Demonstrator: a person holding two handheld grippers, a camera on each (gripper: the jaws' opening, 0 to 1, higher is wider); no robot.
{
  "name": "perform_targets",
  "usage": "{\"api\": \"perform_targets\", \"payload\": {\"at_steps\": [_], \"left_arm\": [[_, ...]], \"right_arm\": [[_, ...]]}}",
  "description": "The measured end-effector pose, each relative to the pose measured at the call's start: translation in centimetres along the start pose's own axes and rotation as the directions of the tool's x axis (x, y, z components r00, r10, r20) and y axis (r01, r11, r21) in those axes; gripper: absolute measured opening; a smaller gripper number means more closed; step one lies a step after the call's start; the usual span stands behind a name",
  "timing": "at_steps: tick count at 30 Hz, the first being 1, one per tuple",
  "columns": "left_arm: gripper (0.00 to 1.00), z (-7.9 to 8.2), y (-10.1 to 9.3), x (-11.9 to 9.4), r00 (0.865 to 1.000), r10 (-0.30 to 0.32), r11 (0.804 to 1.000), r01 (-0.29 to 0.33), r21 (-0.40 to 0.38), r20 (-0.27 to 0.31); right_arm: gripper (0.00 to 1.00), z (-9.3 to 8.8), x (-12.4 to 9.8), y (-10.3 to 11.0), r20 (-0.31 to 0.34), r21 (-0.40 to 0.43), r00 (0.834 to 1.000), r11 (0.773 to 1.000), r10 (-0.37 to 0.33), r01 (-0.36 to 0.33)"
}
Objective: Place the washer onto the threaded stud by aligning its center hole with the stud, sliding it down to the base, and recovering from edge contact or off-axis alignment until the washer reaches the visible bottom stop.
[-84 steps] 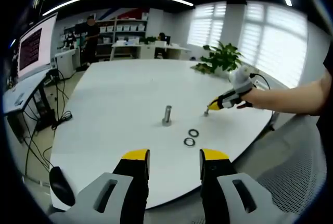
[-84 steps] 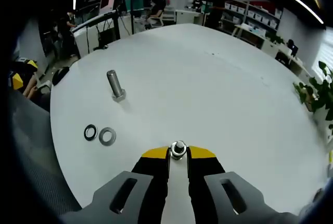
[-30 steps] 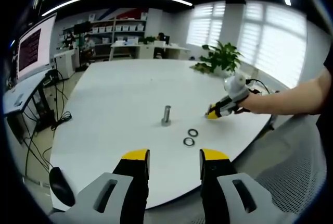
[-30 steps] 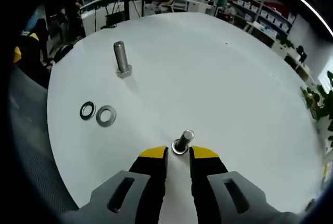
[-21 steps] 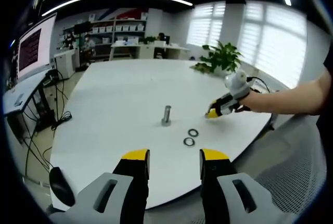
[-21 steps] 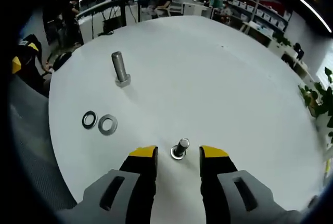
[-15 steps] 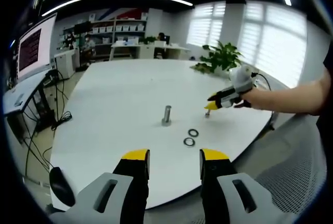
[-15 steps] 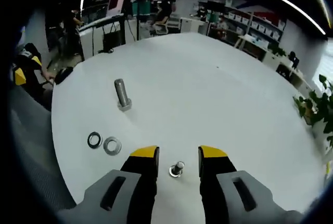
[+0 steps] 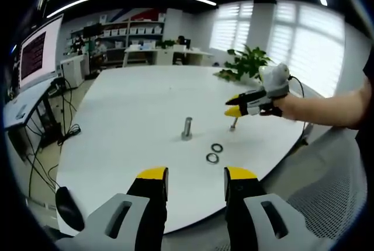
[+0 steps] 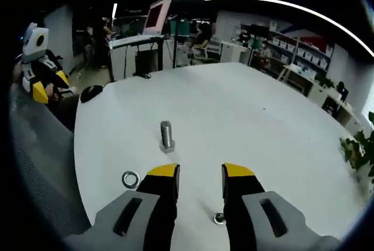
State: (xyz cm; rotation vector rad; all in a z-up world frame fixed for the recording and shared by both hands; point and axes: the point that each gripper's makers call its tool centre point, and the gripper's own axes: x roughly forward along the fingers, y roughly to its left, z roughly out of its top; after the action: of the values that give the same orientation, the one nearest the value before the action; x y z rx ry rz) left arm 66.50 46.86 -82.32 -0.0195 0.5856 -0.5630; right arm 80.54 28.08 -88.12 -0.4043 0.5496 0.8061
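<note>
Left gripper view: we see the left gripper (image 9: 190,175) at the bottom of the frame with its yellow-tipped jaws parted by a wide gap, holding nothing and touching nothing; it hangs off the near edge of the white table (image 9: 128,111). On the table, an upright threaded stud (image 9: 187,129) stands on its hex base near the middle. Just in front of it and slightly to the right lie two washers, a darker washer (image 9: 217,148) and a lighter washer (image 9: 213,159), flat on the surface and close to each other, both clear of the stud. To the right of the stud stands a smaller bolt (image 9: 233,125), leaning slightly. The right gripper (image 9: 233,105) enters from the right, held by a person's hand (image 9: 292,106); its yellow tips are raised above the smaller bolt, apart from it, with the jaws separated and empty. Right gripper view: we see the right gripper (image 10: 200,171) with jaws open to a broad gap, gripping nothing. The threaded stud (image 10: 167,135) stands upright beyond the jaw tips. One washer (image 10: 131,178) lies flat to the left of the left jaw. The smaller bolt (image 10: 219,218) shows low between the jaws, untouched. The left gripper (image 10: 36,82) appears at the far left edge.
</note>
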Motion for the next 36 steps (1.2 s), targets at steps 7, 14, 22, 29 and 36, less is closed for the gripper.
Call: {"api": "perform_targets", "payload": {"at_steps": [7, 14, 22, 29, 36], "left_arm": [[0.36, 0.1, 0.0, 0.0, 1.0, 0.001, 1.0, -0.001, 0.0, 0.003], [0.36, 0.1, 0.0, 0.0, 1.0, 0.002, 1.0, -0.002, 0.0, 0.005], [0.36, 0.1, 0.0, -0.1, 1.0, 0.003, 1.0, -0.003, 0.0, 0.007], [0.35, 0.1, -0.1, -0.1, 1.0, -0.006, 1.0, 0.006, 0.001, 0.008], [0.35, 0.3, 0.0, -0.1, 1.0, 0.0, 1.0, 0.0, 0.007, 0.017]], "right_arm": [[0.31, -1.1, 1.2, 2.9, -0.051, -0.045, 0.994, 0.994, 0.102, -0.104], [0.32, -3.6, 2.2, 4.8, -0.135, -0.057, 0.977, 0.983, 0.168, -0.176], [0.31, -5.4, 3.0, 5.7, -0.187, -0.032, 0.966, 0.982, 0.179, -0.188], [0.31, -6.2, 3.2, 6.5, -0.214, -0.027, 0.956, 0.977, 0.201, -0.211], [0.31, -7.2, 4.0, 6.7, -0.246, 0.009, 0.947, 0.977, 0.207, -0.211]]}}
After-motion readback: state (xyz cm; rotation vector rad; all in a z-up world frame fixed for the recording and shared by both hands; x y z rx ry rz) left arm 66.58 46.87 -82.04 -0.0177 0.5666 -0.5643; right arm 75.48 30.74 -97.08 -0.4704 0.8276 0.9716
